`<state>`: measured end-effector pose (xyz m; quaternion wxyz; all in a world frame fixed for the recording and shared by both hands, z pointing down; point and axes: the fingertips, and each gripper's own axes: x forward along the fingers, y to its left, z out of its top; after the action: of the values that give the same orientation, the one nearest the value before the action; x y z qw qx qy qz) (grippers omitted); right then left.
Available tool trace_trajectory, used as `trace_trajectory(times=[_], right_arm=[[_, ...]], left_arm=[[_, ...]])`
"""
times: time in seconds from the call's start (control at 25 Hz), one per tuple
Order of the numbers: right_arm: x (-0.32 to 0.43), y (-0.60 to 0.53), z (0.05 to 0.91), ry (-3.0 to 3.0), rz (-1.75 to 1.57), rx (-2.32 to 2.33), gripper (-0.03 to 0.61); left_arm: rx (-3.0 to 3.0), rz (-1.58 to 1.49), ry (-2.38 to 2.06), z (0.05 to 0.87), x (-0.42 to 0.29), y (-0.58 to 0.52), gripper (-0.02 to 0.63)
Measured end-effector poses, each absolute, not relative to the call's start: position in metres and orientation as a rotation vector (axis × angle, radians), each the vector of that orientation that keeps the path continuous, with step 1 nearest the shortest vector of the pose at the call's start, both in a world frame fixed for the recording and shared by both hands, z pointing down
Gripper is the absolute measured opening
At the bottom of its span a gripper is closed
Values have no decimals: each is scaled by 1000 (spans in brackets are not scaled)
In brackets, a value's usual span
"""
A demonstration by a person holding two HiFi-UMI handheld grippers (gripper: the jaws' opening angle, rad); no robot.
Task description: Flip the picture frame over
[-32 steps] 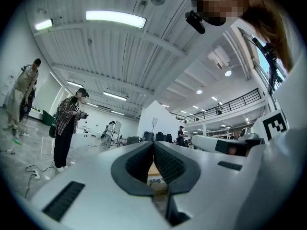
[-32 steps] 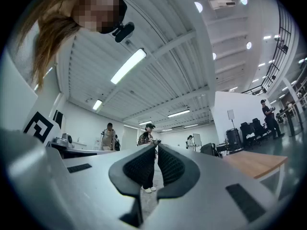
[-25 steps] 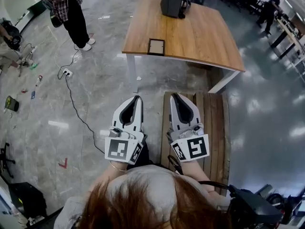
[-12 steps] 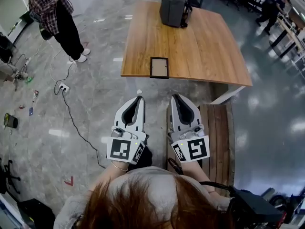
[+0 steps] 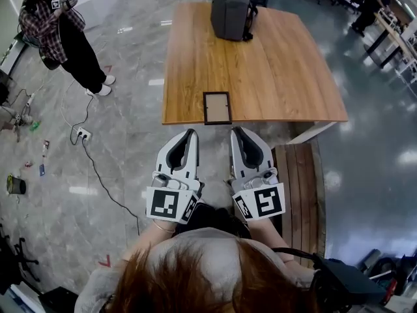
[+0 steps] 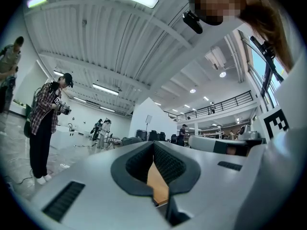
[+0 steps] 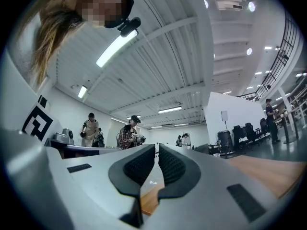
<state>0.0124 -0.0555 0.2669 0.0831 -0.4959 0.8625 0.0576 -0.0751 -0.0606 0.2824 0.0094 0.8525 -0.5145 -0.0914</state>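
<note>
Left gripper (image 5: 189, 133) and right gripper (image 5: 235, 130) are hovering, jaws closed on nothing, with the dark-rimmed rectangular picture frame (image 5: 216, 107) lying flat dead ahead between them, long axis pointing away, a shade nearer the right gripper.

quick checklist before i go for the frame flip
1. Picture frame in sight, lying flat by the near edge of the table: ok.
2. Left gripper empty: ok, nothing between its jaws.
3. Right gripper empty: ok, nothing between its jaws.
4. Jaws open for a grasp: not ok, both pairs are together.
5. Grippers on the frame: not ok, neither touches it.
6. Which face of the frame is up: cannot tell.
</note>
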Motion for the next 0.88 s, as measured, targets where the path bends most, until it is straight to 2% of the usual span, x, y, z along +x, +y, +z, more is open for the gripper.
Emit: trace_trajectory(times=[0.88], right_arm=[[13,-96,287,2750,139,-1410,18]], left_arm=[[2591,-283,-1651,292,-57,-90,6]])
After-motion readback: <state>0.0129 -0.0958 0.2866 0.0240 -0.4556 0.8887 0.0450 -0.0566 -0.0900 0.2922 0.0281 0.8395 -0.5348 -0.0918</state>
